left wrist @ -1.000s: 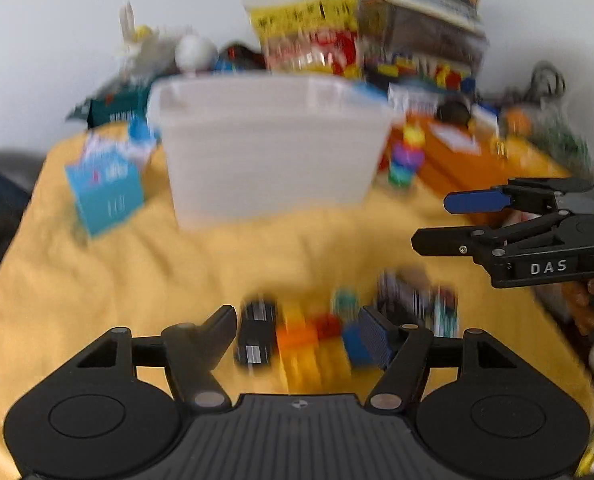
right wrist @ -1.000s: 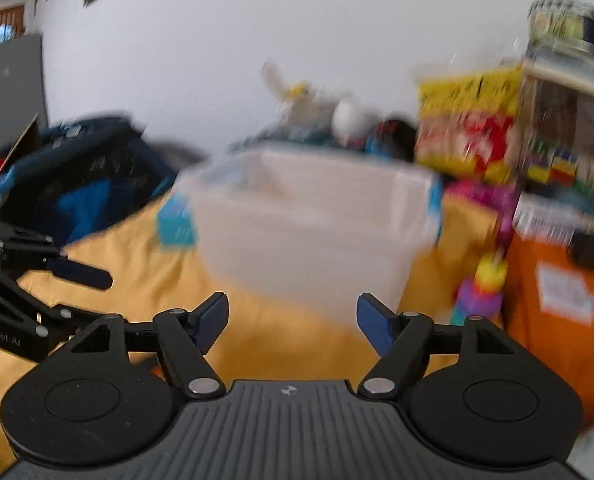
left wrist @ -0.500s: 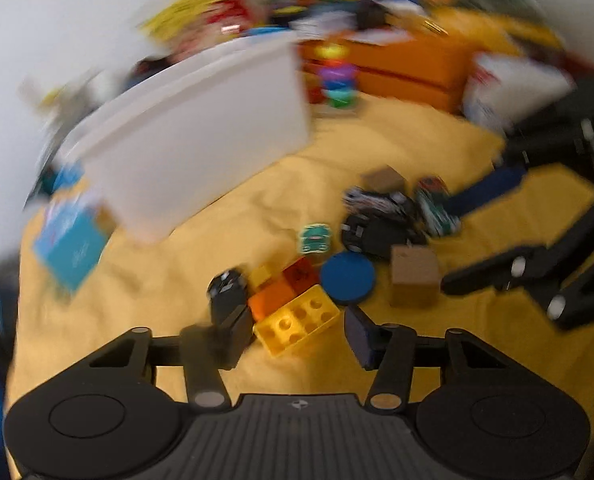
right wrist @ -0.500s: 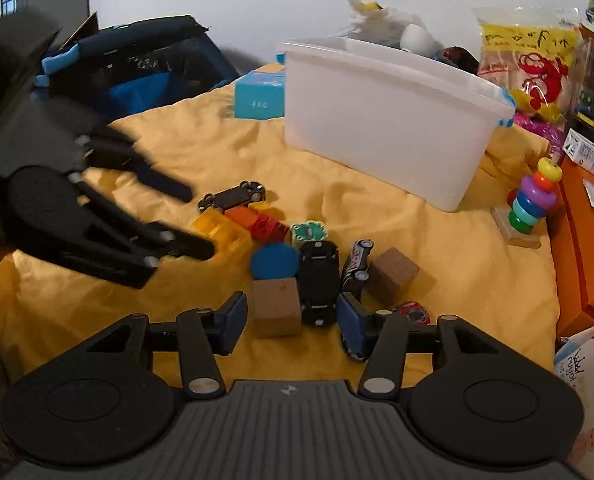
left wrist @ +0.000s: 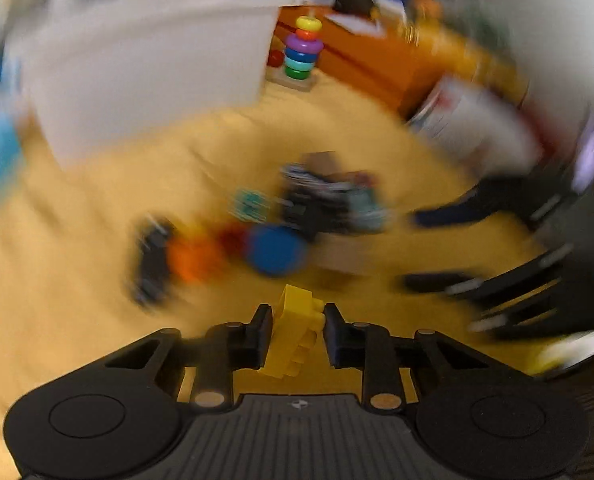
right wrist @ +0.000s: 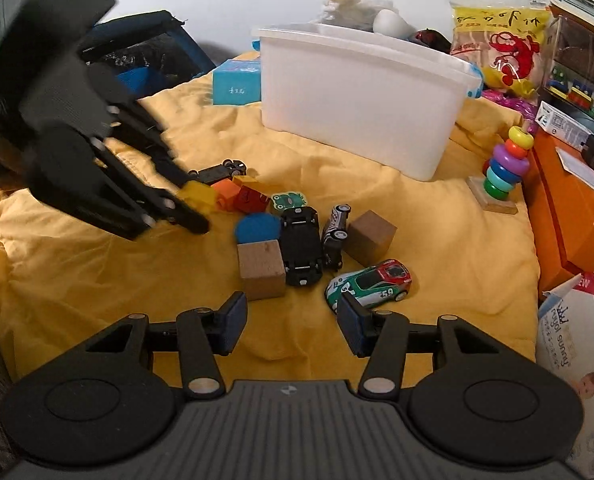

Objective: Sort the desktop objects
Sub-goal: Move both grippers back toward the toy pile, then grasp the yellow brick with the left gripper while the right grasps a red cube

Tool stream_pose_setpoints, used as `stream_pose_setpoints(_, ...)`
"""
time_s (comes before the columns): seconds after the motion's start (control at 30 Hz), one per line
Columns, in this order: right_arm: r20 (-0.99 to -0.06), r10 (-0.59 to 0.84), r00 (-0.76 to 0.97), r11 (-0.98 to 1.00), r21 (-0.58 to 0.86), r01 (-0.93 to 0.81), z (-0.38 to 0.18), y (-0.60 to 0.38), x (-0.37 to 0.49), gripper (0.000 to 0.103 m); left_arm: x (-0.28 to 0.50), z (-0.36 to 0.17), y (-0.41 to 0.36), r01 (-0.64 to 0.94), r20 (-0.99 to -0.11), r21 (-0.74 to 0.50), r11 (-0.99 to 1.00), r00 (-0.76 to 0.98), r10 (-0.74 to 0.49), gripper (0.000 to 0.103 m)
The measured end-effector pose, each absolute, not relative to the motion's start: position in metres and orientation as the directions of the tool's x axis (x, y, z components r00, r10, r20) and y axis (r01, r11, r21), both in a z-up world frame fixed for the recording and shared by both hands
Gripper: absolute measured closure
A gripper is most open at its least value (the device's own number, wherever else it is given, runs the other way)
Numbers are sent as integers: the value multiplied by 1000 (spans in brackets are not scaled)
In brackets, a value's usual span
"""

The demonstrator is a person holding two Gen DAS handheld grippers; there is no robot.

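Observation:
A yellow toy brick (left wrist: 295, 336) sits tilted between the fingers of my left gripper (left wrist: 297, 328), whose jaws are closing and whose pads touch it on both sides. In the right wrist view the same brick (right wrist: 199, 196) shows at the left gripper's (right wrist: 193, 204) tips, beside an orange brick (right wrist: 227, 194) and a red brick (right wrist: 251, 198). My right gripper (right wrist: 293, 320) stands open over bare yellow cloth, just short of a wooden cube (right wrist: 261, 268), a black toy car (right wrist: 301, 244) and a green-white racing car (right wrist: 371, 282). A blue disc (right wrist: 257, 228) lies by the cube.
A white plastic bin (right wrist: 361, 96) stands behind the toys. A ring stacker (right wrist: 505, 168) and an orange box (right wrist: 569, 208) are at the right, a teal box (right wrist: 237, 80) at the back left. A second wooden cube (right wrist: 371, 238) and a small car (right wrist: 335, 232) lie mid-pile.
My left gripper has narrowed around the yellow brick and now holds it tilted, apart from the orange one. The right gripper dropped toward the toys and narrowed, then stayed still.

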State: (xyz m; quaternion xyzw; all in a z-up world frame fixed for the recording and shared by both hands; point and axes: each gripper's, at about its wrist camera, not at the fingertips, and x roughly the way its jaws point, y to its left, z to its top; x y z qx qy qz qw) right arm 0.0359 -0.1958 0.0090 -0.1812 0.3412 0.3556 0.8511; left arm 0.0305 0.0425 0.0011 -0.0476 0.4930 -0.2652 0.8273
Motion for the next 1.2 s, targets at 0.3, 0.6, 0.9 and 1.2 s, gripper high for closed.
stream_pose_setpoints(0.3,-717,497,489,651,-66,-757,6,-186,36,49,18,-43,72,194,-757,-548,814,299,-581,71)
stream_pose_setpoints(0.6,-684,552,477,608,-62,-792,14,-171,39,49,-11,-17,83,176,-761,-398,900,486,-431,60)
stream_pose_setpoints(0.9,-684,585,436,562,-45,-826,19,-137,86,57,-10,-19,43,158,-825,-212,964,500,-263,61)
stream_pose_setpoints(1.2,-763,544,349,462,-75,-884,-8,-96,105,62,-7,-30,40,176,-825,-162,971,516,-231,78)
